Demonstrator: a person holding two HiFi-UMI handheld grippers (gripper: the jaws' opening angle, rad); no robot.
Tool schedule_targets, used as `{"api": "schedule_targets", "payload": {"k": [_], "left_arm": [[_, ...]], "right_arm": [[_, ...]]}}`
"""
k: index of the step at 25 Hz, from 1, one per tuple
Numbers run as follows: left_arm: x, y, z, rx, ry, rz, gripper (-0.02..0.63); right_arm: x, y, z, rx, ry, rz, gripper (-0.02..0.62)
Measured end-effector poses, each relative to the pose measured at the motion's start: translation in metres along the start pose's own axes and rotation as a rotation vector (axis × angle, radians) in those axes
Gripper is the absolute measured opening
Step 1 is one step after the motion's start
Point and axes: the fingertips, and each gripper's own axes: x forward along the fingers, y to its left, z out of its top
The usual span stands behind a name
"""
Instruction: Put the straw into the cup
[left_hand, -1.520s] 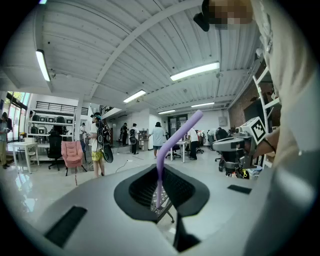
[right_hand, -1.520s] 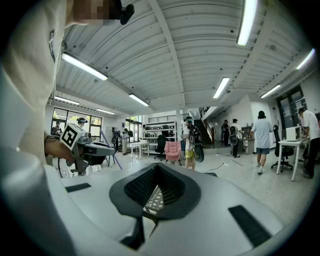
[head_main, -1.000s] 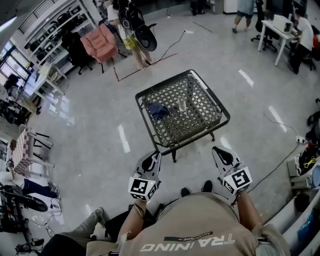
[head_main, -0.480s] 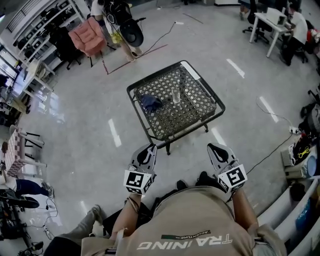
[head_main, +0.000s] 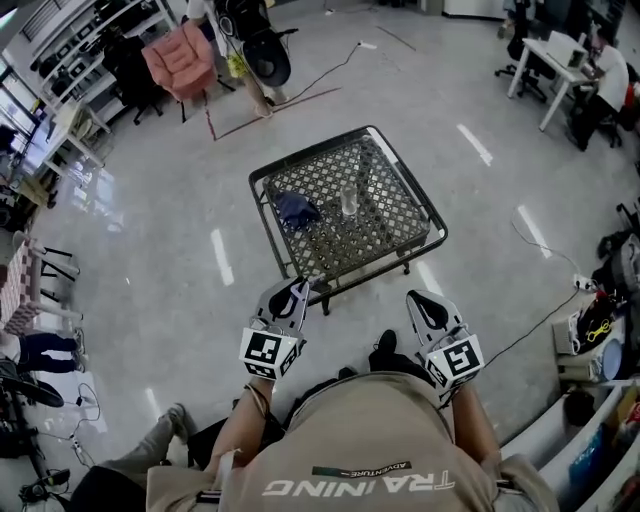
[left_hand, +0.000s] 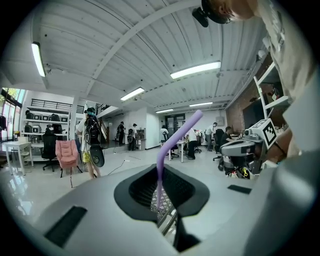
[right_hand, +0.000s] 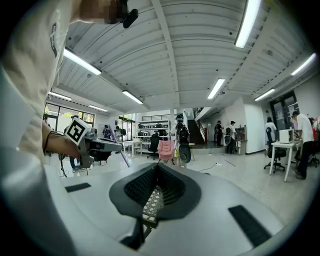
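Straw (left_hand: 160, 170), purple, is sitting pinched in the left gripper (head_main: 296, 291) at lower centre, while the right gripper (head_main: 421, 299) is resting with jaws pressed together, empty, below the cup (head_main: 348, 203).

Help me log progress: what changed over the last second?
Both grippers came nearer the table. In the head view the left gripper now reaches its near edge, and the right gripper is just short of it. Nothing was taken hold of or let go. Unchanged: the left gripper is shut on the straw, and the cup and the blue cloth sit on the table.
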Motion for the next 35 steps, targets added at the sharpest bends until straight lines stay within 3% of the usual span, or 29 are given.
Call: {"api": "schedule_targets", "payload": {"k": [4,11,20,27,35], "left_arm": [[0.025,0.007,0.01,0.021,-0.004,0.025,0.041],[0.067,0.014,0.011,-0.009,0.01,0.085,0.041],[0.098,0.013,0.009,-0.044,0.019,0.136,0.041],[0.113,0.025,0.013,-0.029,0.045,0.115,0.041],[0.152,0.058,0.016,-0.019,0.039,0.055,0.04]], "right_arm": [[0.024,-0.029,0.009,-0.033,-0.019,0.033,0.017],[0.051,-0.076,0.013,0.004,-0.029,0.105,0.017],[0.07,-0.104,0.005,0.01,-0.009,0.189,0.017],[0.089,-0.107,0.005,0.051,-0.002,0.203,0.017],[0.131,-0.125,0.015,0.059,0.003,0.159,0.017]]}}
